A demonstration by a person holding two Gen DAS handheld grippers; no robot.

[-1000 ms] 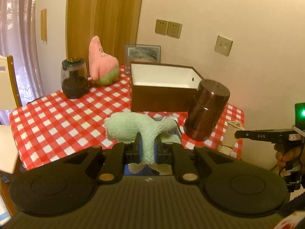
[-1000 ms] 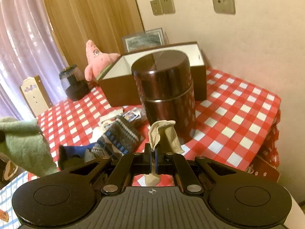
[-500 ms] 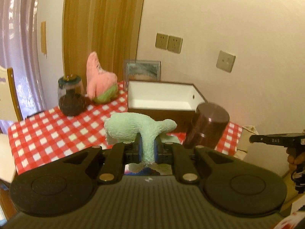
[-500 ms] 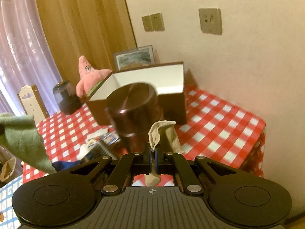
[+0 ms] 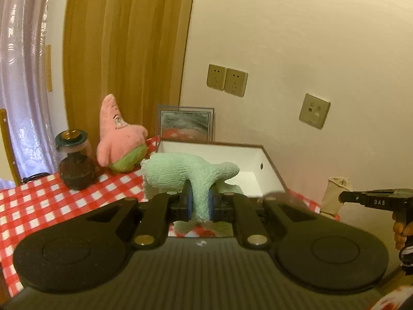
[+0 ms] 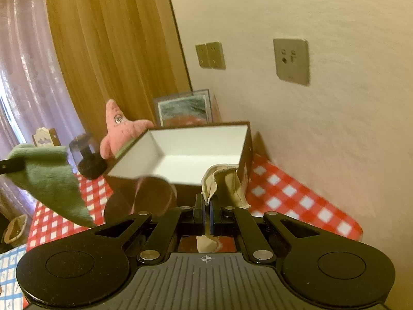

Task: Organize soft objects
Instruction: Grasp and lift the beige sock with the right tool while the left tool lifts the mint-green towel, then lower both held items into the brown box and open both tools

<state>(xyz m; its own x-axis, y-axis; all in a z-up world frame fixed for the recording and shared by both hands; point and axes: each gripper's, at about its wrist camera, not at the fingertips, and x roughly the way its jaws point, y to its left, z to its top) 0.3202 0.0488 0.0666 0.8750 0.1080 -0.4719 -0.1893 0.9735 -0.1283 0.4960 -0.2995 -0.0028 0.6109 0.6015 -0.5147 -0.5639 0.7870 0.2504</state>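
My left claw (image 5: 200, 205) is clamped on a mint-green fuzzy sock (image 5: 185, 173), bunched up above the pads. My right claw (image 6: 206, 211) is pinched tight on a beige cloth piece (image 6: 224, 183) that sticks up past the fingertips.

Containers: brown box (image 6: 246, 144) with white inside sits just ahead of both claws, open top; what I can see of its inside is bare. Dark glass jar (image 5: 74, 165) with a green lid is ahead-left of my left claw, dark stuff inside. Brown cylinder canister (image 6: 152, 196) is just ahead-left of my right claw and below it, blurred.

Pink star plush (image 5: 117, 139) stands left of the box, beside the jar. Framed picture (image 5: 184, 124) leans on the wall behind the box.

Surface: red-white checked tablecloth (image 5: 51, 201). Room: cream wall, wall sockets (image 5: 227, 80) above the box, tan curtain (image 5: 124, 51) far left, sheer curtain beyond it.
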